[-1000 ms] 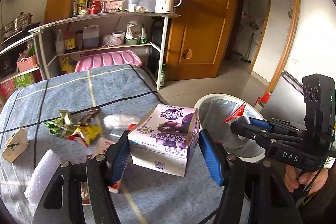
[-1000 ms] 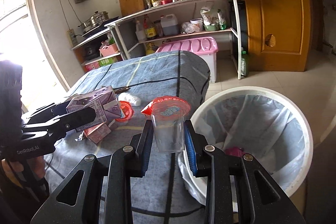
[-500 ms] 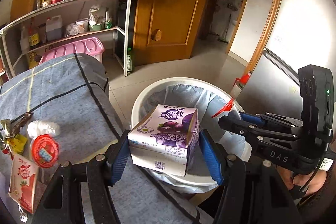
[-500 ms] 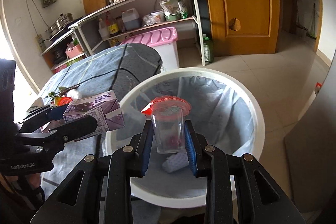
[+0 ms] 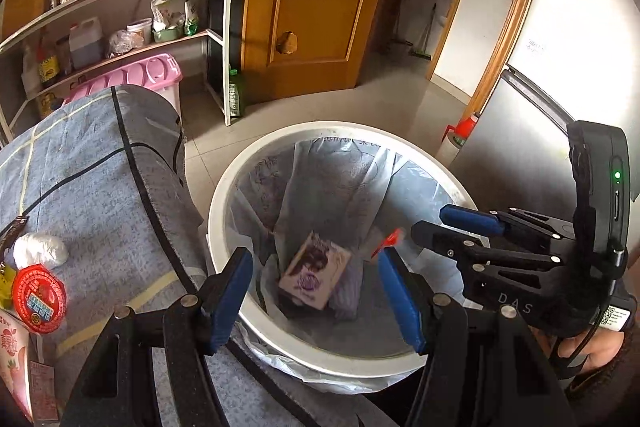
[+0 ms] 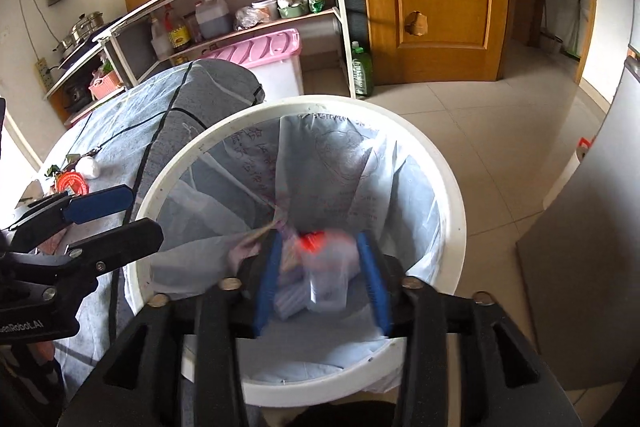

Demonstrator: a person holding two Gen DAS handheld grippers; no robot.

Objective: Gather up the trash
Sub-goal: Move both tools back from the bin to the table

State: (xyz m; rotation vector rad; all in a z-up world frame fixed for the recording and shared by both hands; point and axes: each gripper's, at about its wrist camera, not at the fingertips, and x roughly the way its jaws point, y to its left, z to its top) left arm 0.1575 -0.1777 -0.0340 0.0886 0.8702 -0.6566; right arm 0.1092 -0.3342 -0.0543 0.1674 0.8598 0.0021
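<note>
Clearly the thing to get right was letting go squarely over the mouth of the trash bin, well inside its white rim, so nothing bounced back onto the bench. My left hand-held gripper was spread wide and empty, low in the frame, and the purple milk carton lay tilted on the liner at the bottom of the bin. My right hand-held gripper was spread too; the clear cup with its red lid sat blurred between the blue pads, apparently dropping free. At lower left, a red round lid and a white wad waited on the bench.
</note>
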